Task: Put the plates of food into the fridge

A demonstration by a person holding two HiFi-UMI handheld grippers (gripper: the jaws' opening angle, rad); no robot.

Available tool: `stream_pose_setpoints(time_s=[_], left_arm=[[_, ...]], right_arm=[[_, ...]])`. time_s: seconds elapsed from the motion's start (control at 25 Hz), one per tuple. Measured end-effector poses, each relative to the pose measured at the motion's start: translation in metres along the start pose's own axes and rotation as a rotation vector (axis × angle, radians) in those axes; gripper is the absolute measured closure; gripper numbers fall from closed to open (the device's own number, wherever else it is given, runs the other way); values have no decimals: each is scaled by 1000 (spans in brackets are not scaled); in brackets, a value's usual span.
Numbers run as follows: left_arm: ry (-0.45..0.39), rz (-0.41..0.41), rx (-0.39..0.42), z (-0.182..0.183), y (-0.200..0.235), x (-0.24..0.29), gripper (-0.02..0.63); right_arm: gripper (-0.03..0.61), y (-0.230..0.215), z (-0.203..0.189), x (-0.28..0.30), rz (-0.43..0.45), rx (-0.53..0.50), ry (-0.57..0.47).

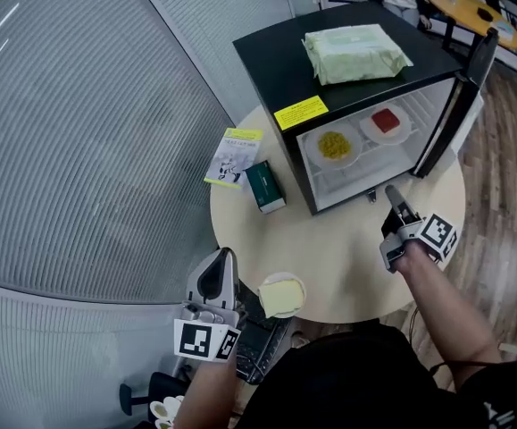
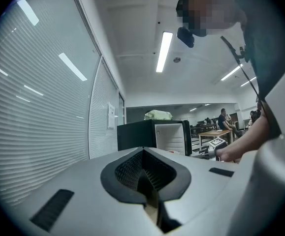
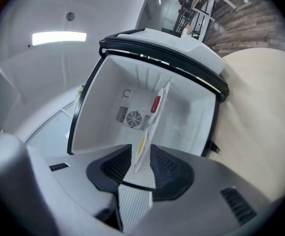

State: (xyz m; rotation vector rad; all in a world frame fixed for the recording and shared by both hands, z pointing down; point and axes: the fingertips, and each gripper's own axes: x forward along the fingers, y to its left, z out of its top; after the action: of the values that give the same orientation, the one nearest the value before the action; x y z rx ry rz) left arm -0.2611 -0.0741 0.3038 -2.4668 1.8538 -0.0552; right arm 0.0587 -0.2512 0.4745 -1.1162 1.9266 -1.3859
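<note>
Head view steeply down, all share fridge (image 1: 276,61)

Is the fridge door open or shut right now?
Open. The fridge door stands swung out to the right, and the yellow-food plate and red-food plate show inside.

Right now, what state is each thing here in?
Black mini fridge: door open.
White plate of yellow food: inside, on the shelf.
White plate of red food: inside, same shelf.
White plate with pale yellow slice: out on the beige round table.
Left gripper: shut, empty.
Right gripper: open, empty.
</note>
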Motion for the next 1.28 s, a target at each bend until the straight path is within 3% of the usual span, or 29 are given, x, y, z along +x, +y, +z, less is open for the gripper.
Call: stream_pose_setpoints(time_s=[0.24, 0.52, 0.68, 0.84, 1.08, 1.28], left_arm=[[-17, -39, -23, -11, 34, -61, 611], [34, -78, -44, -44, 60, -131, 611], [59, -80, -35, -54, 70, -162, 611], [84, -86, -14, -62, 72, -184, 611], [104, -77, 18, -68, 78, -210, 611], [128, -81, 29, -69, 81, -220, 611]], right_arm=[[459, 19, -109, -40, 2, -33, 60], [459, -3, -241, -100, -114, -21, 121], [457, -16, -306, -127, -154, 51, 153], [430, -26, -356, -142, -153, 60, 232], [307, -51, -429, -151, -203, 184, 312], [284, -64, -463, -142, -222, 295, 326]])
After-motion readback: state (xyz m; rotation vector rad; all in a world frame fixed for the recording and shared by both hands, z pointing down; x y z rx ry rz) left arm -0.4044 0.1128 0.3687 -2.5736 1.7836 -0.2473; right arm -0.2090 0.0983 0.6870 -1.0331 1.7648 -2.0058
